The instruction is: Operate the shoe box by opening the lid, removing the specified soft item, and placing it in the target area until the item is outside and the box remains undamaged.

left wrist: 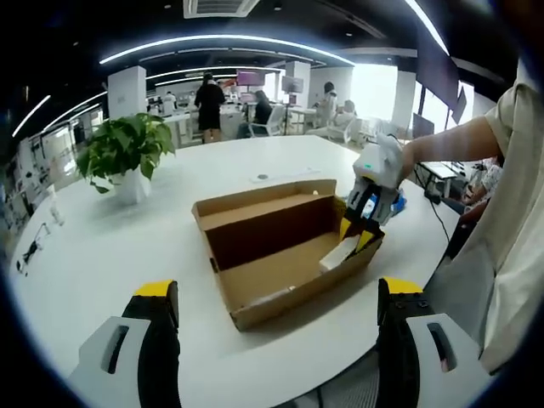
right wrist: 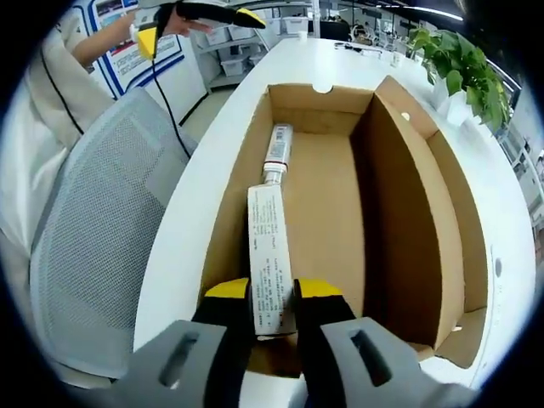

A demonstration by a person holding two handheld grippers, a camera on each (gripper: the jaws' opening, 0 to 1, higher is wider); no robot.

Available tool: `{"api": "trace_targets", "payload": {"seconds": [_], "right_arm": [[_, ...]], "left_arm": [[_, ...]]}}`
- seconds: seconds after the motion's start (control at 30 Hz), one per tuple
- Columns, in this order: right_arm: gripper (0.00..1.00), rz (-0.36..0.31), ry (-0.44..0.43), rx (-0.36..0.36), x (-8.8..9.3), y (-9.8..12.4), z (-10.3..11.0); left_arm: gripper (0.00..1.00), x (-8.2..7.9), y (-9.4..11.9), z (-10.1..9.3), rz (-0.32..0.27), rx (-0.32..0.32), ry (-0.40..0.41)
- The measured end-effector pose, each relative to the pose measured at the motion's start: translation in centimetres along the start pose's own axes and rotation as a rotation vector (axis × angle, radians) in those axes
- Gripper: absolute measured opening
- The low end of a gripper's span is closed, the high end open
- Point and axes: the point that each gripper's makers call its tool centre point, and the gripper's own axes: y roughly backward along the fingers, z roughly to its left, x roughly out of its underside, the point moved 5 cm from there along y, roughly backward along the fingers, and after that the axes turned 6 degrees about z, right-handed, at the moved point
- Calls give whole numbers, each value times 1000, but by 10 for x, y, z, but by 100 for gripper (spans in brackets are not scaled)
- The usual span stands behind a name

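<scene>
An open brown cardboard shoe box [left wrist: 255, 280] lies on the white round table [left wrist: 102, 255], its lid [right wrist: 408, 212] folded back and standing along one long side. Inside lies a white soft tube [right wrist: 270, 246] with printed text, its capped end [right wrist: 278, 144] pointing to the far end wall. My right gripper [right wrist: 272, 291] is shut on the tube's flat crimped end, at the near end of the box. From the other side this same right gripper [left wrist: 357, 234] reaches down into the box. My left gripper [left wrist: 276, 287] is held wide open in front of the box, nothing between its jaws.
A potted green plant [left wrist: 126, 153] stands on the table behind the box. A grey mesh chair [right wrist: 102, 238] sits against the table edge beside the box. A person's arm and pale shirt [left wrist: 501, 212] are at the right. People sit at desks far behind.
</scene>
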Motion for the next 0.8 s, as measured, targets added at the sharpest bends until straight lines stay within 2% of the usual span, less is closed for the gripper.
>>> {"api": "trace_targets", "payload": {"seconds": [0.23,0.4,0.7,0.8], "right_arm": [[16,5,-1,10,1,1,2],[15,15,-55,20,2,3,2],[14,-14,-88,20,0,12,2],[14,-27,-92,42,-1,17,1]], "left_arm": [[100,0,2,-1,-3,2,-7],[100,1,2,-3,1,5,-13],[100,-1,4,-8,0,18,-41],[100,-2,6,-10,-13,23,-46]]}}
